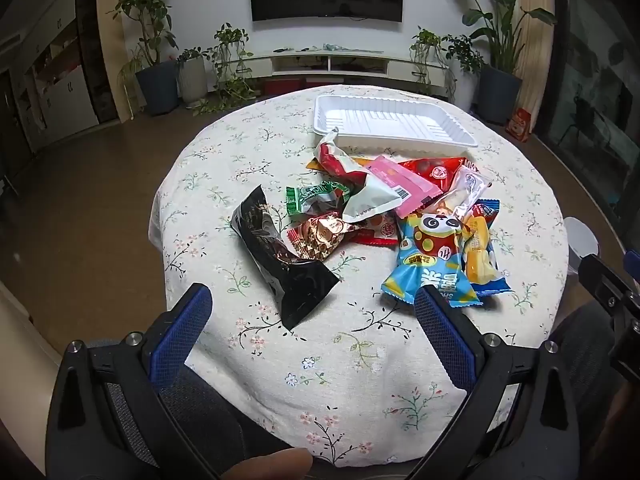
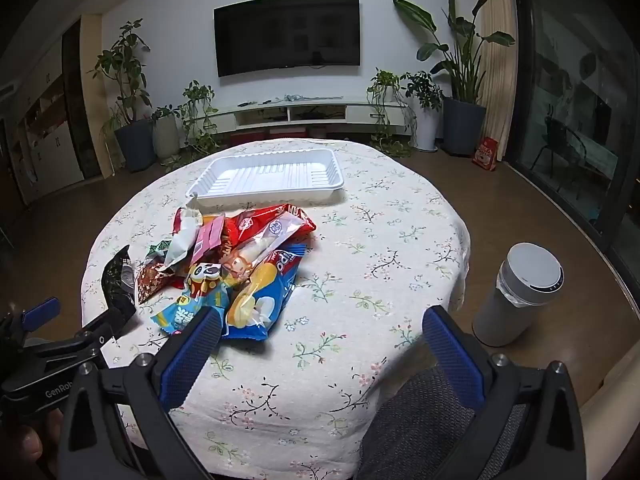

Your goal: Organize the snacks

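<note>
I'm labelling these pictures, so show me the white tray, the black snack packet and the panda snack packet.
white tray (image 2: 224,174): right wrist view, left rim.
black snack packet (image 1: 280,260): left wrist view, middle.
panda snack packet (image 1: 432,248): left wrist view, panda print.

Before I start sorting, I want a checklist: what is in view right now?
tray: one, white, empty, far side of table
snack packets: a pile, mixed colours, table centre, before tray
black packet: one, left end of pile
tablecloth: one, floral white, over round table
bin: one, white, floor right of table
TV: one, black, wall
left gripper: open, fingers blue
right gripper: open, fingers blue
</note>
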Available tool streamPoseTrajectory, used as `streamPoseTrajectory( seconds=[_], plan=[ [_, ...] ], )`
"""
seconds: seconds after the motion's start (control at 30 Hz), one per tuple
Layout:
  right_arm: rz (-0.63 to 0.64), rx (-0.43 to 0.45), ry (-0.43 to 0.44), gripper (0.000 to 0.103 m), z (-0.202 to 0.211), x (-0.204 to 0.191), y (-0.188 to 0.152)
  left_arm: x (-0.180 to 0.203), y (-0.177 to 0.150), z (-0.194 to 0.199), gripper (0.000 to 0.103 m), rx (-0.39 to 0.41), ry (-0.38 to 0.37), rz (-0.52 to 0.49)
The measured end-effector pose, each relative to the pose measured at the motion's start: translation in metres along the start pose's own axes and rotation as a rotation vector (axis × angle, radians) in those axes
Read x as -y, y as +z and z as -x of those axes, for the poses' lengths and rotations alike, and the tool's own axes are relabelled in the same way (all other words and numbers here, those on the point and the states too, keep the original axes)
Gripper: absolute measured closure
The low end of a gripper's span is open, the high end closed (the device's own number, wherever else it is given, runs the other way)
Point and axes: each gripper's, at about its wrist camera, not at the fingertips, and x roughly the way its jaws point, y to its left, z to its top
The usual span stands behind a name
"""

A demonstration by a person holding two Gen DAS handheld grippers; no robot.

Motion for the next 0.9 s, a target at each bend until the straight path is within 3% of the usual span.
streamPoseTrajectory(
  seconds=[0.9],
  plan=[
    [0.014,0.004,-0.008,0.000,0.0008,-0.0060,0.0016,-0.0006,0.0002,0.0012,0.001,0.001,-0.003,0.006]
  ],
)
